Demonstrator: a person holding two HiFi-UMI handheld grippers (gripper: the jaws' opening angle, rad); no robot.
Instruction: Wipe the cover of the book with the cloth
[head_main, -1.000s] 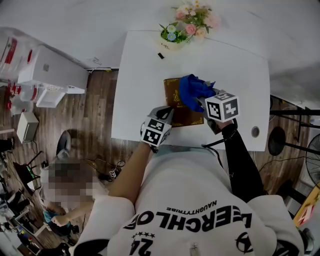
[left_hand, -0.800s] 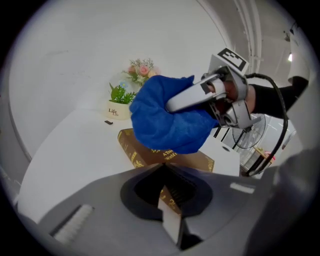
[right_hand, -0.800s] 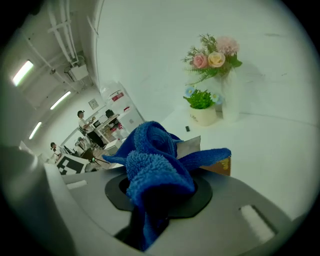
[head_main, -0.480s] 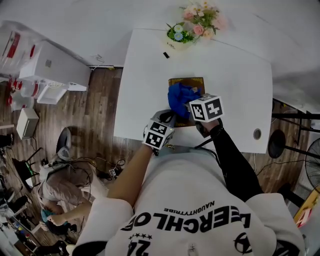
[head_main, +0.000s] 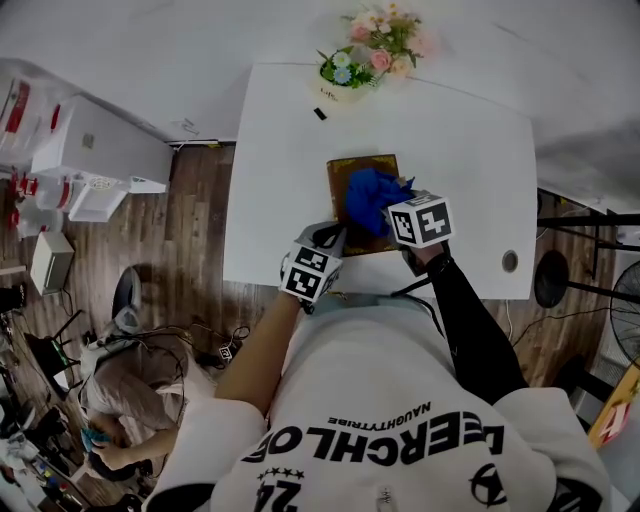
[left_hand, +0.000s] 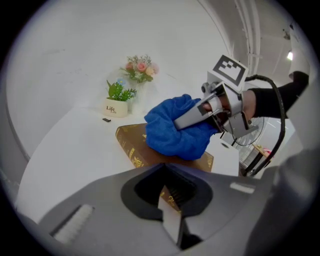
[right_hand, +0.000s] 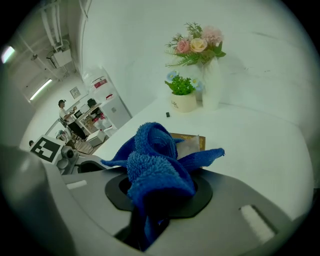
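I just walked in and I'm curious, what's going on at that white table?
A person is cleaning a book with a blue cloth. The right gripper is clamped on the bunched cloth and holds it on the brown cover. The left gripper, jaws shut, sits at the book's near corner, seemingly steadying it.

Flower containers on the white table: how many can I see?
2: a small white pot with green leaves at the far edge, and a tall vase of pink flowers right beside it.
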